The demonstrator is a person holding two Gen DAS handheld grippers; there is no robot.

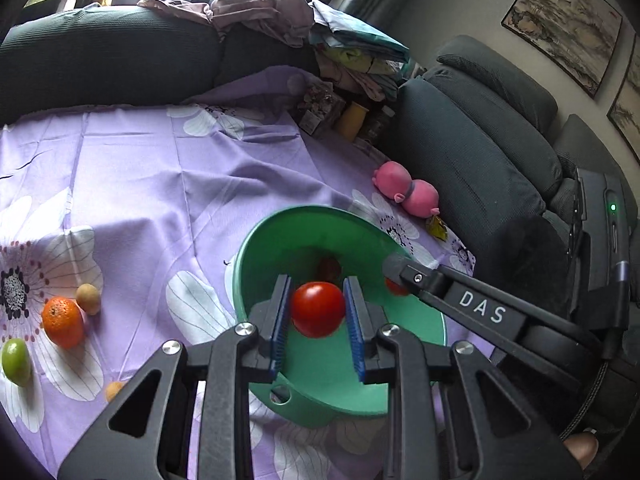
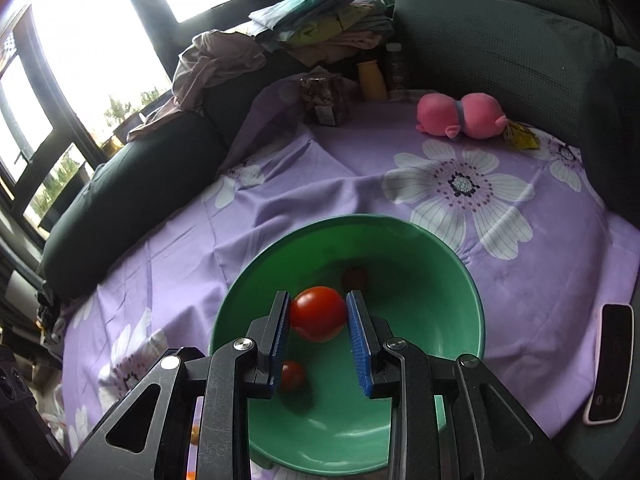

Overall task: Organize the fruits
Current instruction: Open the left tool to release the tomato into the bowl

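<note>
Green bowl [image 1: 280, 240] sits on the purple floral cloth [image 1: 160, 168], both grippers over it. Light plastic by the look, smooth walls; it will likely slide on the cloth if you nudge the rim, so lower fruit in, don't knock.

Your left gripper [image 1: 317, 312] is clamped on a red tomato [image 1: 318, 309], blue pads pressing its two sides, held above the bowl's inside. Your right gripper [image 2: 318, 314] pinches a second tomato [image 2: 319, 313] the same way, also over the bowl.

Tomatoes: smooth, glossy skin, probably slippery and soft under pressure. Grip across the widest middle, as you have it, and squeeze no harder.

Still out on the cloth, to the left: an orange [image 1: 63, 322], firm and grippy by its peel; a green fruit [image 1: 16, 361]; a small tan fruit [image 1: 88, 298], light, likely to roll.

Two small red fruits [image 2: 293, 375] already lie in the bowl.
</note>
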